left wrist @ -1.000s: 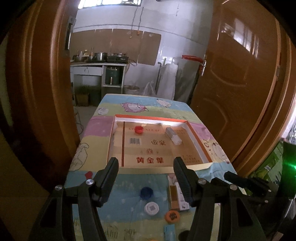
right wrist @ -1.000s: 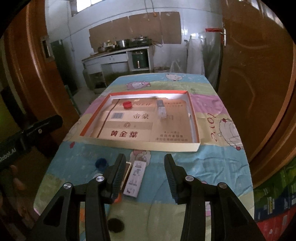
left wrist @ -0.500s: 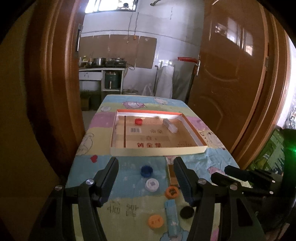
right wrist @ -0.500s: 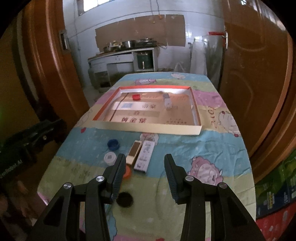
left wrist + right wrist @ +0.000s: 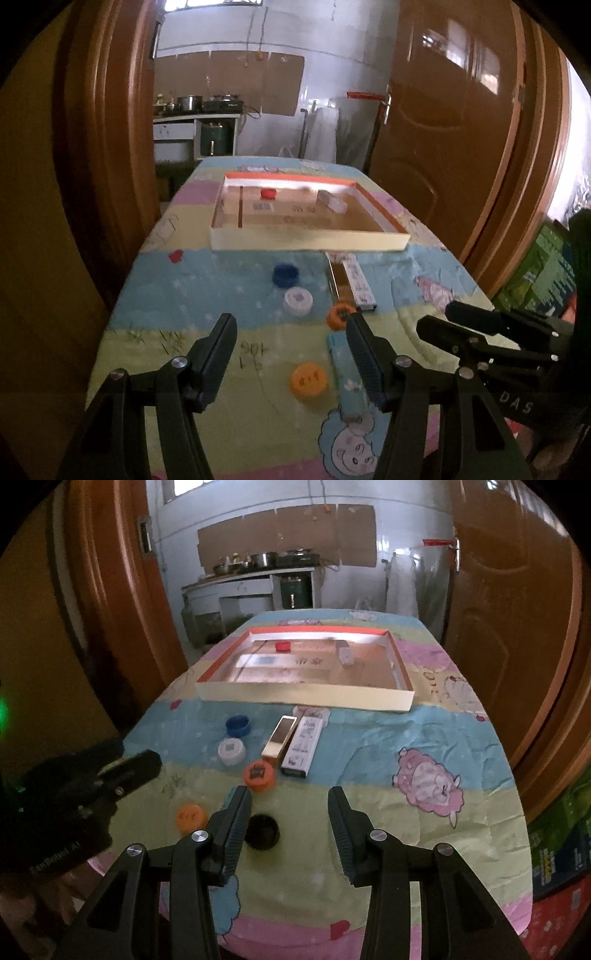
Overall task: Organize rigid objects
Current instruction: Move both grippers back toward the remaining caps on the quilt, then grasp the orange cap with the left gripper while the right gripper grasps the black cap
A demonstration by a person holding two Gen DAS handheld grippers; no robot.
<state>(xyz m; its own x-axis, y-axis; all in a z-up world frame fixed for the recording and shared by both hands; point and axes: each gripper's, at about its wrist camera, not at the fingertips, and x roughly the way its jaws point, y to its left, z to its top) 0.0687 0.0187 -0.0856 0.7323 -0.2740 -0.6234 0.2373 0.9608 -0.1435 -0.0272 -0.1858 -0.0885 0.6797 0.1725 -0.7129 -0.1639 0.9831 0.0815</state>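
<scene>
Right wrist view: black cap (image 5: pixel 261 831) lies beside open right gripper's (image 5: pixel 288 827) left finger.

Seven bottle caps (image 5: pixel 232 751); four small boxes (image 5: pixel 304 746); one tray (image 5: pixel 303 698).

Pastel cartoon-print tablecloth (image 5: pixel 424 738); orange-rimmed cream tray (image 5: pixel 306 696) holding 1 red cap (image 5: pixel 283 646); near it blue (image 5: pixel 238 726), white (image 5: pixel 231 751), 2 orange (image 5: pixel 259 774) and 1 black cap (image 5: pixel 262 831).

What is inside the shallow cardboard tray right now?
Inside the tray lie a red cap near the far wall and a small pale box to its right. The near wall hides the strip of floor just behind it.
</scene>
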